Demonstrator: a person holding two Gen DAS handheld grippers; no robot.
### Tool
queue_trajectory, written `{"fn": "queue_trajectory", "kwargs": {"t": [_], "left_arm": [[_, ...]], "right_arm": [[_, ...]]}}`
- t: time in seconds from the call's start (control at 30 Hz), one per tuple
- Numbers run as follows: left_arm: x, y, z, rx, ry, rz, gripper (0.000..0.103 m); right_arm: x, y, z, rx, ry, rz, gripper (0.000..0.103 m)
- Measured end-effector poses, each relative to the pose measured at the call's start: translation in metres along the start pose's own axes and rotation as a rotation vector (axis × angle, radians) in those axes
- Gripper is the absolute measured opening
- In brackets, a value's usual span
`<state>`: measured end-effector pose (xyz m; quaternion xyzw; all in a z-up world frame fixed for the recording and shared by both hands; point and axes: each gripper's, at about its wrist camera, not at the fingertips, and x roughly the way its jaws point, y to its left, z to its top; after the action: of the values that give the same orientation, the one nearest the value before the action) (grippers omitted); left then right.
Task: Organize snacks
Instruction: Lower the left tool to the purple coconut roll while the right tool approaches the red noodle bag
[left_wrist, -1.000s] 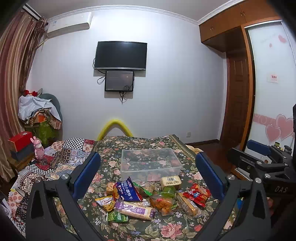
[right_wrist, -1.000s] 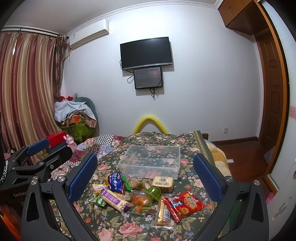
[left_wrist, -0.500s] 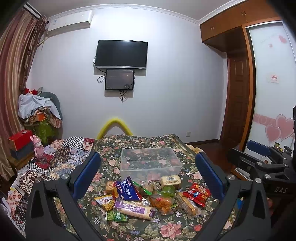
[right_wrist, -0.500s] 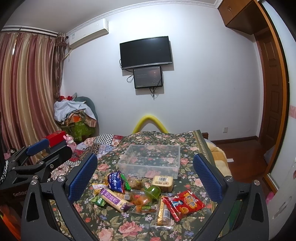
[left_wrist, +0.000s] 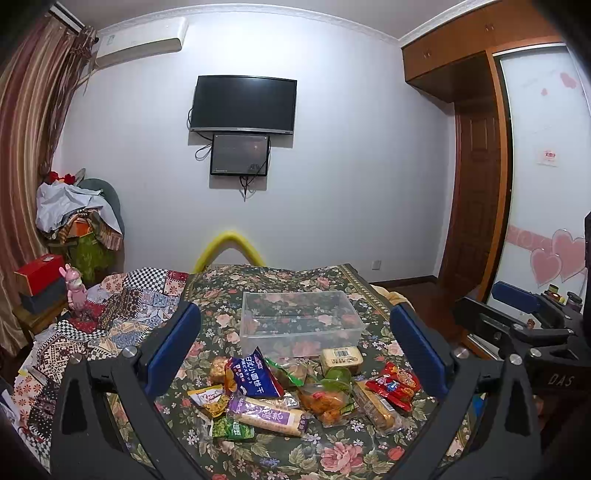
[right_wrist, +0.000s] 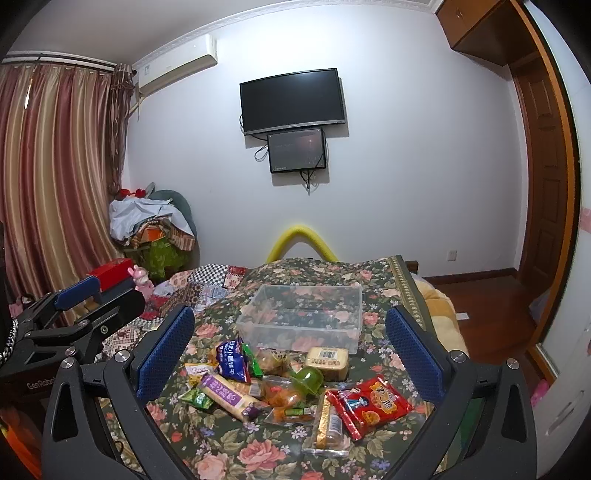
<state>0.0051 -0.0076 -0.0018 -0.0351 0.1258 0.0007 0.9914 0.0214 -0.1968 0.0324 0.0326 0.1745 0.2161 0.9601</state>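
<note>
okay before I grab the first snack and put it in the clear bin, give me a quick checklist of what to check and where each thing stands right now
1. Left hand-held gripper open and holding nothing: ok.
2. Right hand-held gripper open and holding nothing: ok.
3. Clear bin upright, no lid, nothing inside: ok.
4. Path to the bin: ok, the snack pile lies on the near side of it, nothing between.
5. First pick free of overlap: not ok for the middle of the pile; the red packet at the right edge lies mostly clear.
6. Firm surface: cannot tell, the snacks lie on a floral bedspread.
</note>
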Motion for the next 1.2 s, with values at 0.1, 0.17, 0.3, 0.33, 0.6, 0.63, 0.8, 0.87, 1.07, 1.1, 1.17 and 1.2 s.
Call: {"fn": "queue_trajectory", "kwargs": {"t": [0.1, 0.17, 0.3, 0.33, 0.6, 0.63, 0.8, 0.87, 1.07, 1.1, 1.17, 1.2], "left_arm": [[0.002, 0.002, -0.001, 0.000, 0.007, 0.000, 0.103], [0.005, 0.003, -0.003, -0.002, 0.011, 0.005, 0.103], [0.013, 0.010, -0.006, -0.008, 0.038, -0.002, 0.103], [0.016, 0.012, -0.008, -0.007, 0.049, -0.005, 0.103], [0.052, 0.027, -0.035, 0.024, 0.192, 0.037, 0.087], [0.058, 0.029, -0.041, 0.032, 0.217, 0.043, 0.085], [0.084, 0.038, -0.068, 0.048, 0.327, 0.048, 0.079], [0.094, 0.042, -0.079, 0.030, 0.370, 0.040, 0.079], [0.124, 0.054, -0.107, -0.038, 0.487, 0.048, 0.079], [0.128, 0.053, -0.112, -0.042, 0.507, 0.049, 0.079], [0.139, 0.051, -0.120, -0.041, 0.543, 0.052, 0.079], [0.144, 0.050, -0.124, -0.040, 0.559, 0.049, 0.079]], "right_arm": [[0.003, -0.002, 0.000, 0.003, 0.006, 0.002, 0.103], [0.005, -0.004, -0.001, 0.004, 0.011, 0.002, 0.103], [0.010, -0.011, -0.004, -0.007, 0.028, -0.012, 0.103], [0.013, -0.014, -0.005, -0.011, 0.036, -0.021, 0.103], [0.041, -0.046, -0.035, -0.004, 0.162, -0.078, 0.103], [0.046, -0.051, -0.040, -0.001, 0.187, -0.085, 0.102], [0.063, -0.074, -0.058, 0.036, 0.293, -0.104, 0.096], [0.069, -0.082, -0.064, 0.054, 0.334, -0.113, 0.094], [0.084, -0.099, -0.084, 0.084, 0.424, -0.134, 0.090], [0.087, -0.101, -0.087, 0.088, 0.438, -0.135, 0.090], [0.092, -0.103, -0.090, 0.092, 0.455, -0.134, 0.090], [0.095, -0.104, -0.092, 0.094, 0.464, -0.133, 0.089]]}}
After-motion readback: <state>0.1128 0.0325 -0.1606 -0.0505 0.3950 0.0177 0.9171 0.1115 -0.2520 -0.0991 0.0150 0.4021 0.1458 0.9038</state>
